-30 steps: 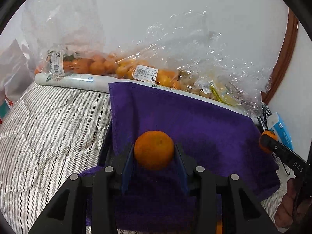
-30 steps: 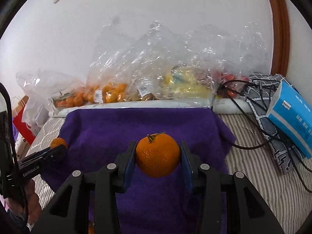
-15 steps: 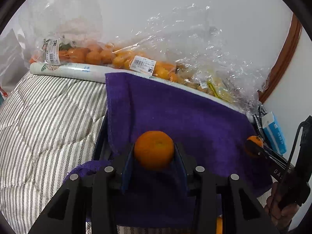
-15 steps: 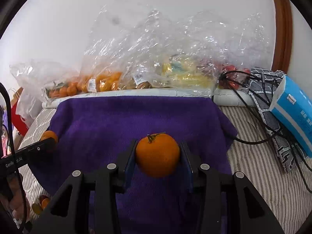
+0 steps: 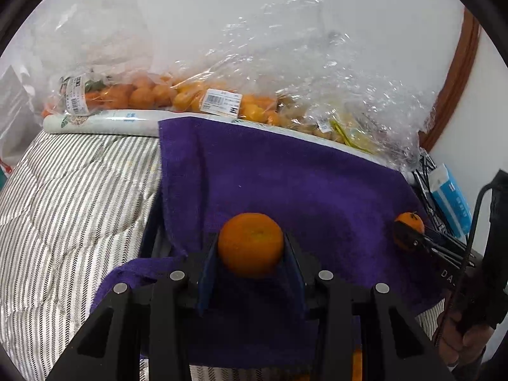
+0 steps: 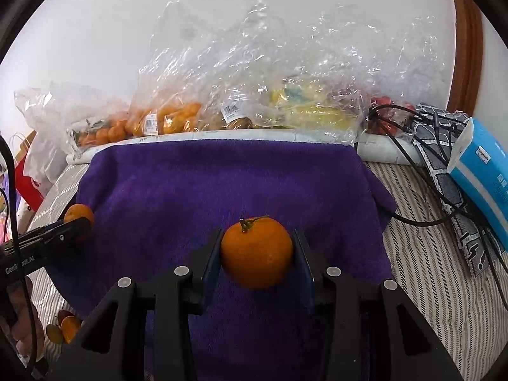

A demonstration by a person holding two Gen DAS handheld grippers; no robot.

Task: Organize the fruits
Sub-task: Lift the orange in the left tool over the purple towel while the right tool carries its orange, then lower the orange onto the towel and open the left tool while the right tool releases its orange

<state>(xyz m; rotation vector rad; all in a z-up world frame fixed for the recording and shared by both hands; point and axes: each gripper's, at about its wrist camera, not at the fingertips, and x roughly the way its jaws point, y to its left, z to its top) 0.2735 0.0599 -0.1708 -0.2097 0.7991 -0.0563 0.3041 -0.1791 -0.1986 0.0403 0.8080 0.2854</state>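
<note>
Left claw (image 5: 250, 247) clamped on a mandarin (image 5: 250, 243), held over purple towel (image 5: 285, 184) spread on striped bed (image 5: 70, 197). Right claw (image 6: 256, 254) clamped on a stemmed mandarin (image 6: 256, 252) above same towel. Clear bags of fruit (image 6: 177, 117) along wall, contents partly blurred by plastic glare. Small fruits (image 6: 65, 327) at lower left of right view, half cut off. Blue box (image 6: 482, 171) at right edge, cropped. Both hands mostly out of frame.
</note>
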